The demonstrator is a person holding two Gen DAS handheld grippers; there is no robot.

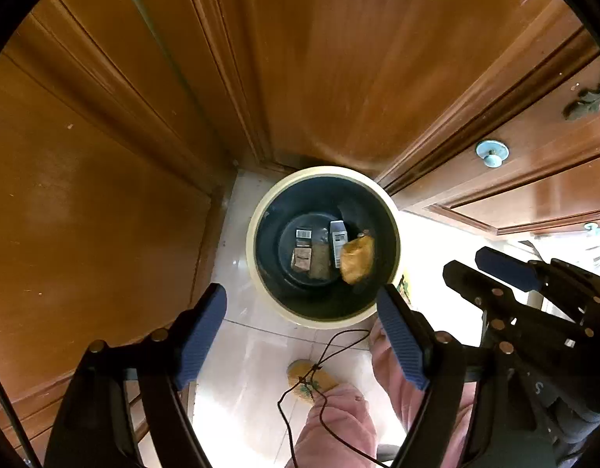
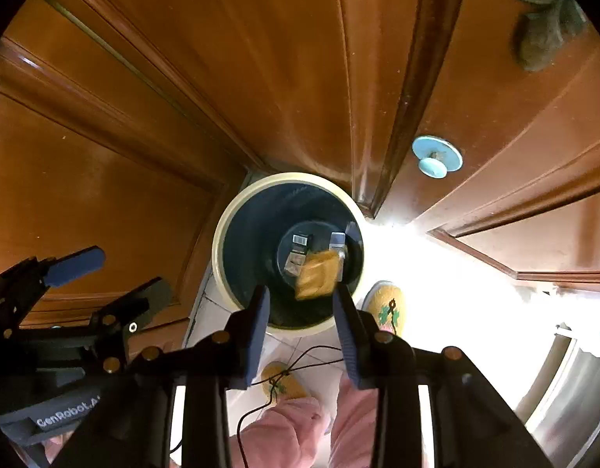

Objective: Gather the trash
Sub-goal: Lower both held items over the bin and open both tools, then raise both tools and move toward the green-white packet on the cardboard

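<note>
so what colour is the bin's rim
Cream, around a dark inside; the bin shows best in the left wrist view.

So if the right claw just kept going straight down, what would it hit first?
Probably the crumpled yellow wrapper, seemingly loose beyond the right claw, above the cream-rimmed dark bin.

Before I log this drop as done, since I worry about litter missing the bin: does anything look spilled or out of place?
Nothing looks spilled. The yellow wrapper is within the bin's opening, blurred, apparently still falling. Several small boxes lie at the bottom. The tiles around the bin show no litter. Both the left gripper and right gripper are open and empty.
</note>
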